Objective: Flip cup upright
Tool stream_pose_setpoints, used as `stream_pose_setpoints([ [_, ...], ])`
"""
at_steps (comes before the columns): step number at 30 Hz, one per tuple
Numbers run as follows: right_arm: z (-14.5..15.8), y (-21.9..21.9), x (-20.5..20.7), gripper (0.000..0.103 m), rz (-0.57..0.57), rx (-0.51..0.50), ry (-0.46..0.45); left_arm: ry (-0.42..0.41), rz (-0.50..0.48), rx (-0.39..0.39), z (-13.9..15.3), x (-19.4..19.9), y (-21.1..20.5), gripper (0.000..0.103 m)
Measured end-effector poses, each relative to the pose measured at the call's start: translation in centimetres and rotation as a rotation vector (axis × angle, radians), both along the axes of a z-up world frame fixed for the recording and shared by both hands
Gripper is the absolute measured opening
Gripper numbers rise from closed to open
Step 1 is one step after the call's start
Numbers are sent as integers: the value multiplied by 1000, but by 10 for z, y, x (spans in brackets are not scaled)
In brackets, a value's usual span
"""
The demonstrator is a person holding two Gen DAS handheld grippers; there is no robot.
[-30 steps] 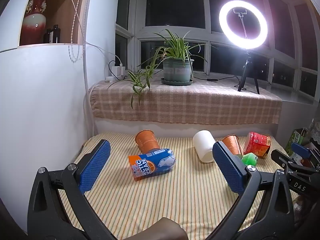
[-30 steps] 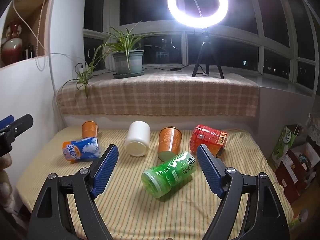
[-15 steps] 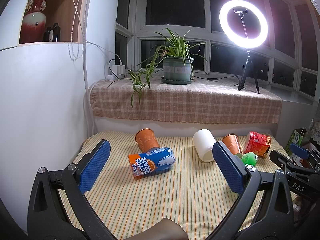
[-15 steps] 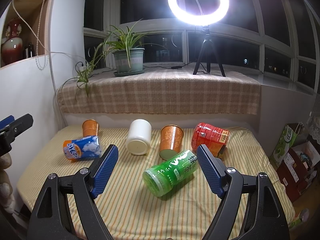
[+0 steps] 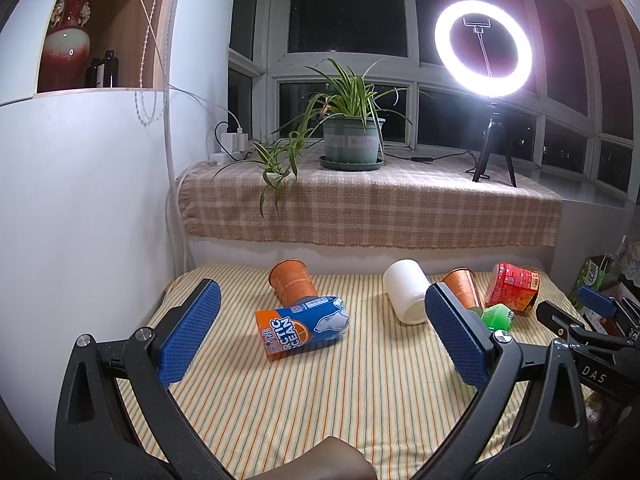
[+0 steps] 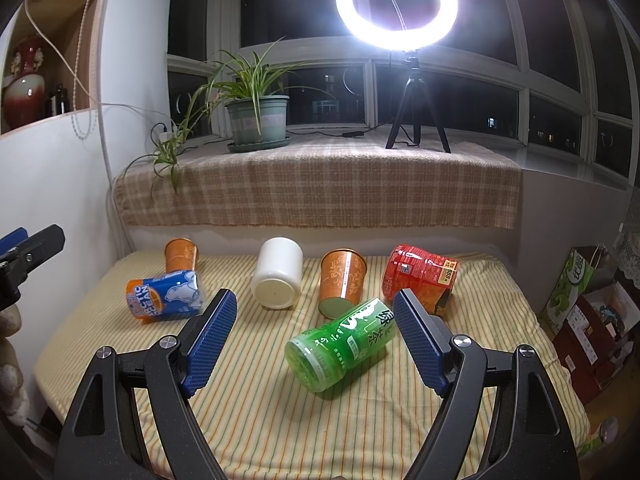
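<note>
Several cups lie on their sides on a striped cloth table [image 6: 260,420]. From left: an orange cup [image 6: 181,255], a blue Arctic Ocean cup [image 6: 164,296], a white cup [image 6: 278,274], an orange patterned cup [image 6: 340,280], a green cup [image 6: 344,344] and a red cup [image 6: 420,278]. My right gripper [image 6: 314,340] is open, above the table, with the green cup between its blue pads. My left gripper [image 5: 320,334] is open and empty; the blue cup [image 5: 302,328] lies just beyond it, in front of the orange cup [image 5: 292,282].
A checked cloth covers the window ledge [image 6: 320,188] behind the table, with a potted plant [image 6: 258,120] and a ring light on a tripod [image 6: 400,8]. A white wall [image 5: 80,220] bounds the left. Boxes [image 6: 588,312] stand on the floor at right.
Both views shift only slightly; the right gripper has edged a little nearer the cups. No cup has moved and both grippers stay open.
</note>
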State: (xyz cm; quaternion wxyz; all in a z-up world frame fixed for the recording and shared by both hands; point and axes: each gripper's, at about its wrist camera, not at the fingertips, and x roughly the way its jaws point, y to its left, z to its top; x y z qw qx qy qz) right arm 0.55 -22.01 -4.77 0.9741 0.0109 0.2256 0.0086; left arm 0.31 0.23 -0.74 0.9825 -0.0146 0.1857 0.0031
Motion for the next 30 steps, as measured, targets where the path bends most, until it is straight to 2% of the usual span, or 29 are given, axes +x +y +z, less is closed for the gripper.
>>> stream_pose_setpoints([
  [30, 0, 10, 2, 81, 23, -15, 8, 3, -6, 4, -1, -5, -8, 103],
])
